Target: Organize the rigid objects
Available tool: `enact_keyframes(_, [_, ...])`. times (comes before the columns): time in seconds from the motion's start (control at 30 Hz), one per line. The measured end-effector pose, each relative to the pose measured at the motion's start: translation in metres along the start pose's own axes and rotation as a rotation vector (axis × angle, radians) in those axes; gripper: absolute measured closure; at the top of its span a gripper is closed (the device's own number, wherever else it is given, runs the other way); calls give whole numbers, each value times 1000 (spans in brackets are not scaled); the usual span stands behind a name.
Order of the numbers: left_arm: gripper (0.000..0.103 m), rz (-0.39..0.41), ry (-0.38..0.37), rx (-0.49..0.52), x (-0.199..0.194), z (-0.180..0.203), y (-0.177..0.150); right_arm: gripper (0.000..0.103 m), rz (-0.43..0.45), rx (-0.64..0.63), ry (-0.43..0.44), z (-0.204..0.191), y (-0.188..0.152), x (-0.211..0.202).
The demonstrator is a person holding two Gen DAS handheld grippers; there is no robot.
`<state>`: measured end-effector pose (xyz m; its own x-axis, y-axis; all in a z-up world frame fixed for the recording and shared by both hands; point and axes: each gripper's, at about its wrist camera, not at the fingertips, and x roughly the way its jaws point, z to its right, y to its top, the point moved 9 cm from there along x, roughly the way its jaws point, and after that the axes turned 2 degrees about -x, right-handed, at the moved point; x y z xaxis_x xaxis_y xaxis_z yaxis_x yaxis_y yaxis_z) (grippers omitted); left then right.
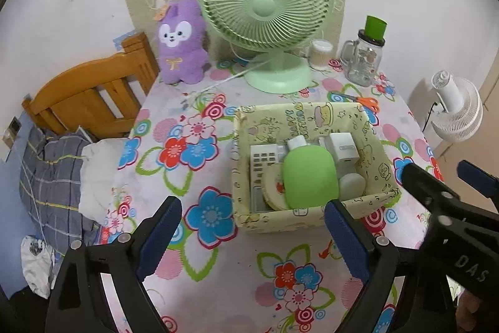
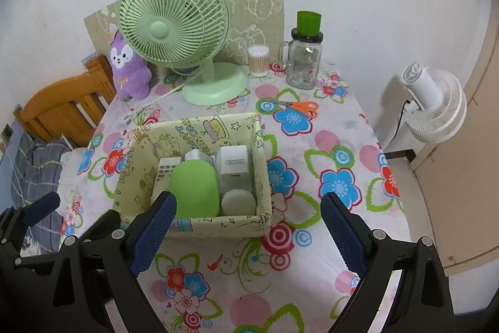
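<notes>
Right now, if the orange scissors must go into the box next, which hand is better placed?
Probably the right. The scissors lie beyond the box's right side, nearer the right gripper; the left gripper would cross over. Both jaws are open, empty.

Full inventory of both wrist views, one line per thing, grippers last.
basket: 1, pale yellow print, table centre
green case: 1, in basket
white chargers and small items: several, in basket
desk fan: 1, green, table back
plush toy: 1, purple, left of fan
cotton swab tub: 1, clear, right of fan
glass mug: 1, clear, green cup on top
scissors: 1, orange handles, behind basket
floor fan: 1, white, right of table
chair: 1, wooden, left
left gripper: open, empty
right gripper: open, empty
</notes>
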<state>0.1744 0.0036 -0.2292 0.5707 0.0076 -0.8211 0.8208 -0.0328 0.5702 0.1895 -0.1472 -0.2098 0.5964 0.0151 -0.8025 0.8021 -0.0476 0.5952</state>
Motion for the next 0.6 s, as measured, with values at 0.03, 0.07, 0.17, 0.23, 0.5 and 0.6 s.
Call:
enact_keyframes(0.03, [9,3,0,-3,-3,-2,0,8,5,2,-3,1,0,-4])
enact_keyframes(0.07, [9,7,0,-4,-6,-3,1,8,9,4,-3,2,1,-7])
enact_keyframes(0.17, [9,27,-4,-8,-17,-6,3,8,24,13,-6,7,2,-19])
enact_keyframes(0.23, [9,39,-10,-22,-25,-8,6,8,28,10,-10,9,2,-25])
enact_keyframes(0.5, [9,90,-7,-77,-61,-22,18,8,63,-6,7,8,9,-55])
enact_keyframes(0.6, [7,109,-15,-92,-76,-26,21,8,85,-25,12,6,13,-68])
